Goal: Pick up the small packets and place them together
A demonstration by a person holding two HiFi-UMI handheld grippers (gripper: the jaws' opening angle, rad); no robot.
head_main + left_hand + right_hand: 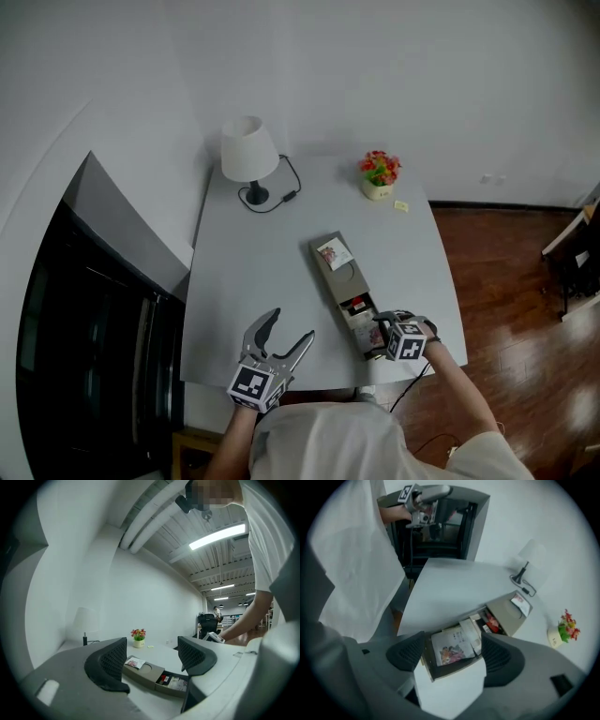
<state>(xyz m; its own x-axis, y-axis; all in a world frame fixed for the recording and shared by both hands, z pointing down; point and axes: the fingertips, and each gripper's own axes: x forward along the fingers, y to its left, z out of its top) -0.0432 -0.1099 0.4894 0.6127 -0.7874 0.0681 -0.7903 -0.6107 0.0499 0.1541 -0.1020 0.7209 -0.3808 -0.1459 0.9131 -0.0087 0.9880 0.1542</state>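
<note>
A long grey-brown box (336, 272) lies on the table with its drawer (364, 326) pulled out toward me. Small packets (454, 645) lie in the drawer, a picture-printed one nearest and a red one (492, 620) further in. One more packet (334, 253) rests on the box's lid. My right gripper (380, 330) points steeply down over the drawer's near end; its jaws (452, 653) stand open above the packets, holding nothing. My left gripper (286, 330) hovers level to the left of the box, open and empty (152, 656), looking across at the box (145, 670).
A white lamp (249, 150) with its cable stands at the table's back left. At the back right are a flower pot (379, 175) and a small yellow note (401, 205). A dark cabinet (84, 328) stands left of the table (253, 272); wooden floor lies to the right.
</note>
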